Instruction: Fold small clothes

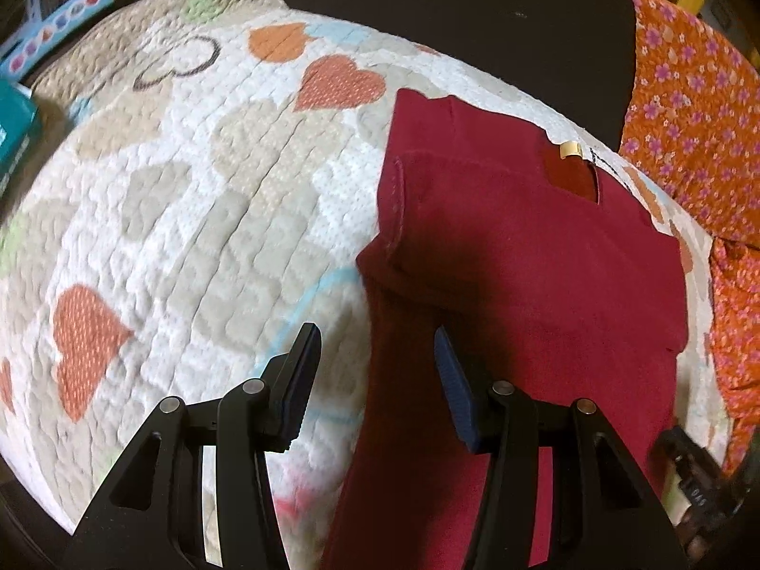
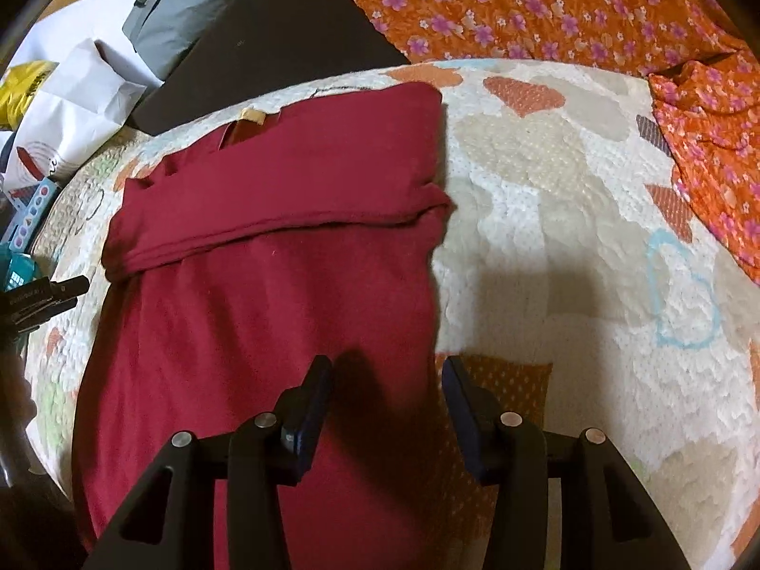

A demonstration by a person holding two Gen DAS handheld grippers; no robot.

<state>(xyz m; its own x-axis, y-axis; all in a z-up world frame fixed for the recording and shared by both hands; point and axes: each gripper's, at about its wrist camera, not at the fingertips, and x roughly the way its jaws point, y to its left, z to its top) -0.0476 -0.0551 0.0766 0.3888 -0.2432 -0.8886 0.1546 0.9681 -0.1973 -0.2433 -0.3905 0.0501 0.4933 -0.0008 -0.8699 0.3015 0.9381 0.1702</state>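
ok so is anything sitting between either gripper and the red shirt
Nothing visible. The left gripper and right gripper both hang open just above the red shirt, each over one side edge, with only the heart-print quilt beneath.

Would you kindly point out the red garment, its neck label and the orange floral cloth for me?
red garment (image 2: 266, 313): right wrist view, on its flat lower body.
neck label (image 2: 252, 115): right wrist view, on the tan tag's middle.
orange floral cloth (image 1: 688, 109): left wrist view, on its flowered surface.
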